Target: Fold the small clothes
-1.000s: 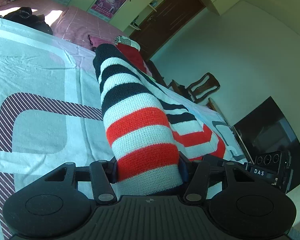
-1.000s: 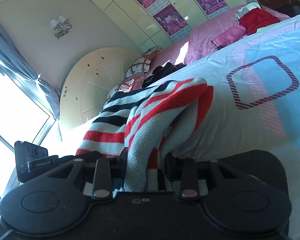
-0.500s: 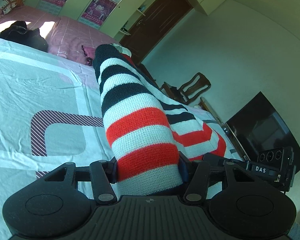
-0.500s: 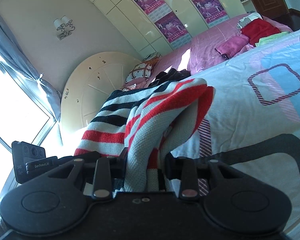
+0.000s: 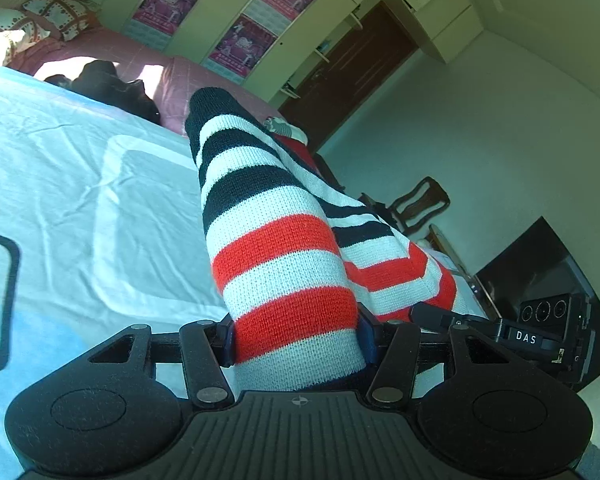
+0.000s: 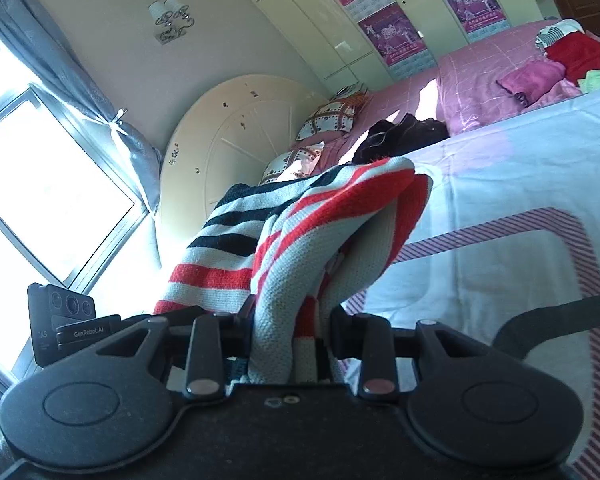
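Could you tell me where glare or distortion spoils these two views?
Right wrist view: the window is blown out white, washing out the striped sweater edge nearby. Left wrist view: evenly lit and sharp, but fisheye bends the wardrobe and walls.

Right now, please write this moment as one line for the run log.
stage: fold in progress | left gripper: shut on striped sweater | right gripper: shut on striped sweater | under it: bed sheet

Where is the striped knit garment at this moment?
The striped knit garment is held up over the bed sheet, pinched by both the left tool and the right tool.
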